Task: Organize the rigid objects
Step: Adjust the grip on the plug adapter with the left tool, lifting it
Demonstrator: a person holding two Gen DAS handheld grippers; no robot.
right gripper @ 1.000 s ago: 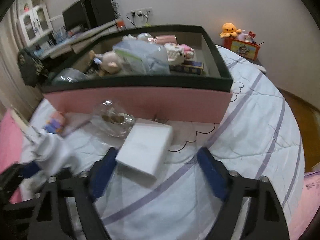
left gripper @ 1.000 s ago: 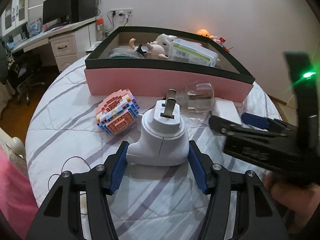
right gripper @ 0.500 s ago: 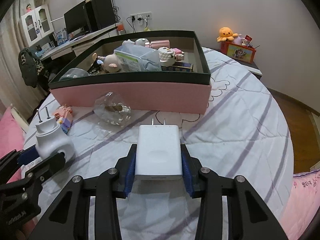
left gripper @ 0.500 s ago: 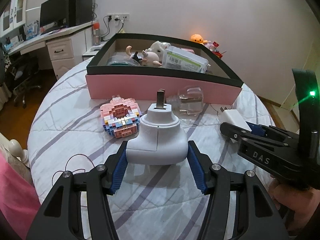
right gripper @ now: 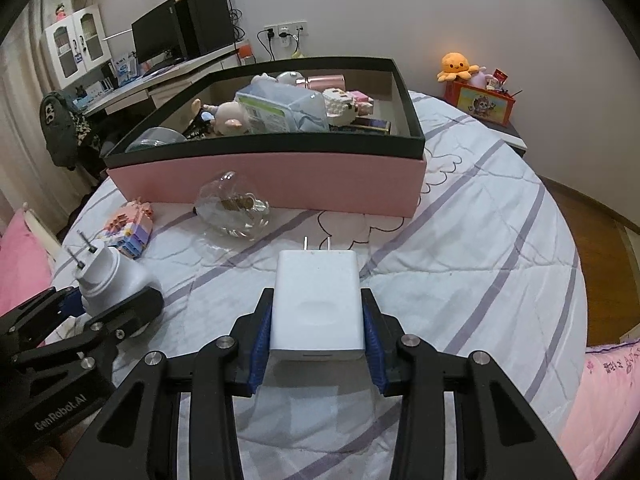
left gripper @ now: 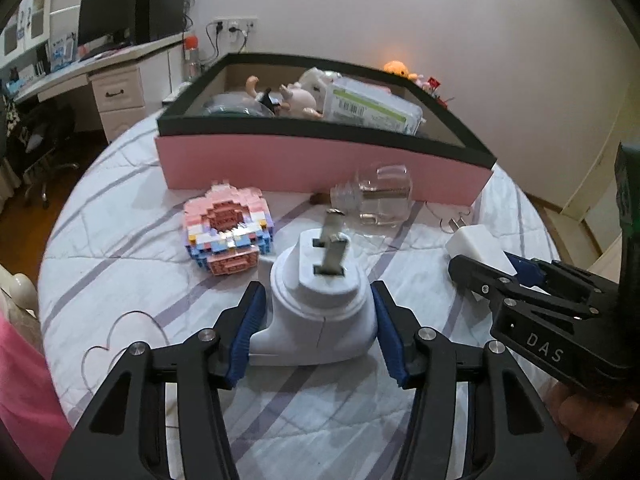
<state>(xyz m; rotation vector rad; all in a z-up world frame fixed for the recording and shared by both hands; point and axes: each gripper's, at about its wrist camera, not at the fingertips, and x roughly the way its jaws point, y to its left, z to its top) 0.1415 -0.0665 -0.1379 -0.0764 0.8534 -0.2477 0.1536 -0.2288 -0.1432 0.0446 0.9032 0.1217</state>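
A white round plug-in device [left gripper: 320, 312] with two metal prongs sits between the blue pads of my left gripper [left gripper: 317, 300]. The jaws are closing and the pads press on its base. In the right wrist view, my right gripper [right gripper: 317, 308] is shut on a flat white charger [right gripper: 318, 304], prongs pointing away. The charger [left gripper: 476, 244] and right gripper [left gripper: 520, 280] also show at the right of the left wrist view. A pink box with a black rim [right gripper: 280, 176] stands behind, holding toys and a plastic case.
A pastel block model [left gripper: 228, 236] and a clear glass bottle [left gripper: 380, 196] lie on the striped bedspread in front of the box. An orange plush [right gripper: 456, 66] on a red box stands at the far right. A desk with a monitor [right gripper: 160, 40] is at the back left.
The right gripper closed on the white charger and lifted it slightly; it has held still since. The plug-in device in the left gripper now shows more of its pronged top.
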